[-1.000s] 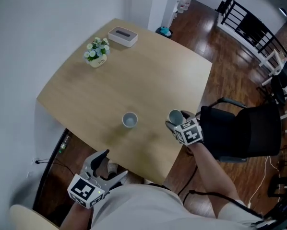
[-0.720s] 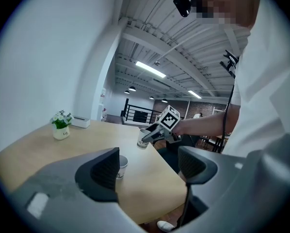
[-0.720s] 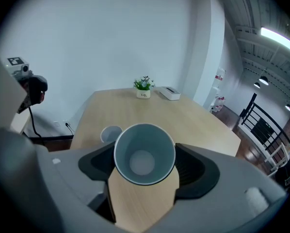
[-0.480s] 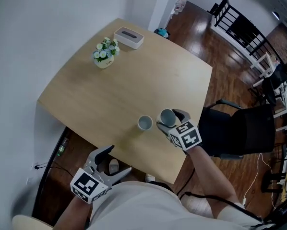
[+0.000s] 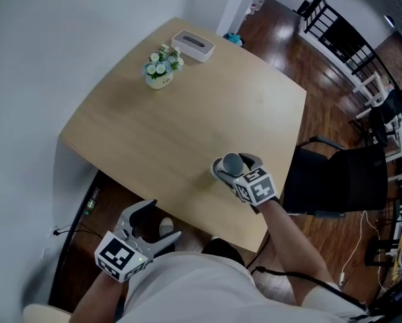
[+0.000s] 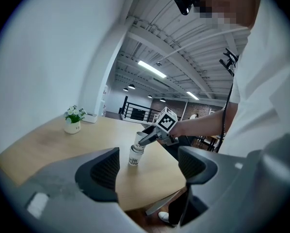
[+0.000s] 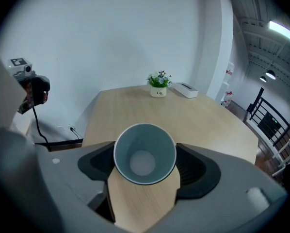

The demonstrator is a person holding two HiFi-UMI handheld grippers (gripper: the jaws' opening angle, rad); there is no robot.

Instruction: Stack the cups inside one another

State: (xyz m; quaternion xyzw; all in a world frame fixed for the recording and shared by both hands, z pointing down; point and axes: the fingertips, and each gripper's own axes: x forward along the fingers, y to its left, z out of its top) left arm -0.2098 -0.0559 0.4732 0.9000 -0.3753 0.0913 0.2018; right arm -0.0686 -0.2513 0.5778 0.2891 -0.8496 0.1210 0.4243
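Light wood table (image 5: 187,120), rounded corners, one long side against white wall.
- Small white pot with flowers (image 5: 161,68): about 11 o'clock on top, near wall side, upright.
- White tissue box (image 5: 193,46): 12 o'clock, at far corner, just beside pot, not touching.
- Paper cup (image 6: 135,157): about 5 o'clock, near front edge, upright, well apart from pot and box.

Tilted upper cup (image 6: 139,138), base entering upright lower cup (image 6: 133,158)
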